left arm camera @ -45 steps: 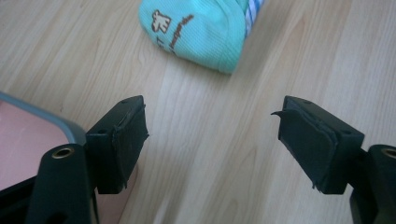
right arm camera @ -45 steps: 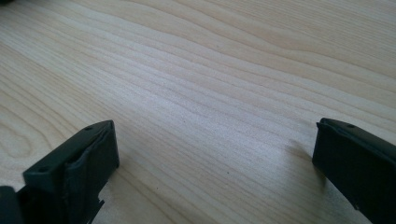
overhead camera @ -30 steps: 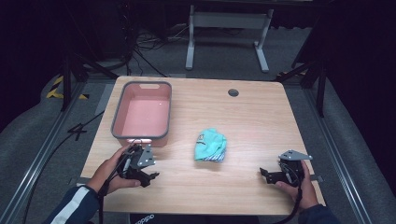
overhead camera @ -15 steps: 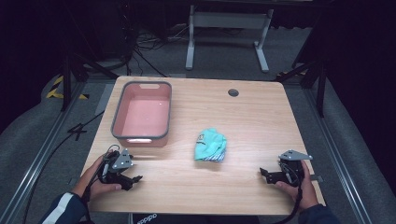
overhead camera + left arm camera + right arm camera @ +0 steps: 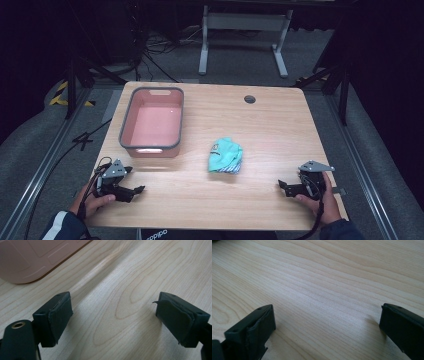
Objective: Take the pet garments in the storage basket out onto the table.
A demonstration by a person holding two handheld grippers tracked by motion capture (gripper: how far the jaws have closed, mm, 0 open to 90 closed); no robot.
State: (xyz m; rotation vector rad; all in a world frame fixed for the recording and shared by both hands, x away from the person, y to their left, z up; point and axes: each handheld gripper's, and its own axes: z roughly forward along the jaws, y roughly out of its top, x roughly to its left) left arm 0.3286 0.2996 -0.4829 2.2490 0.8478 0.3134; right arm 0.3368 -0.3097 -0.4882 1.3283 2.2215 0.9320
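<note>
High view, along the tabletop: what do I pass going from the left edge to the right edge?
Left claw with open jaws, in the person's hand → empty pink plastic tub with a grey rim → crumpled turquoise cloth → right claw, open, in the other hand.

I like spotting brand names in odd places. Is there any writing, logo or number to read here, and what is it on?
"adidas": white letters, seen upside down, on dark clothing at the table's near edge; small, so not certain.
A small print on the turquoise cloth: too blurred to read.
The pink tub, the table and both grippers carry no readable text.
</note>
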